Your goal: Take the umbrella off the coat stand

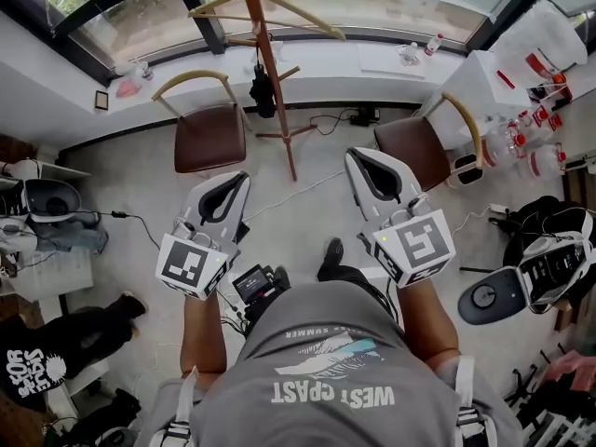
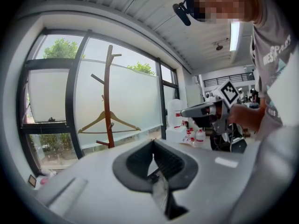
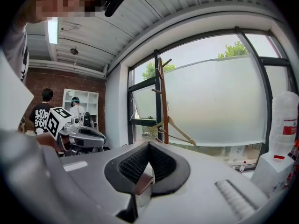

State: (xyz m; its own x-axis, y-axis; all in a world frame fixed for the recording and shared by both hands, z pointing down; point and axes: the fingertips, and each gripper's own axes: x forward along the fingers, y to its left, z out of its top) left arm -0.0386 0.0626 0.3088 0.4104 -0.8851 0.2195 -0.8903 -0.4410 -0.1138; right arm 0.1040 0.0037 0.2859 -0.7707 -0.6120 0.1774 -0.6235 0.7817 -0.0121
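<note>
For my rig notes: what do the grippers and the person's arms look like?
Both the left gripper and right gripper have light grey shells with black ribbed pads; each carries a white cube of black square markers. The person wears a grey T-shirt.

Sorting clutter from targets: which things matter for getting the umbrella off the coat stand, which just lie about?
Job: umbrella, coat stand, left gripper, right gripper (both shut, empty).
Lying about: wooden hanger, brown chair, second chair, bottles.

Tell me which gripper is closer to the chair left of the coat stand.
Left. The left gripper is just short of that chair; the right gripper sits past the coat stand.
</note>
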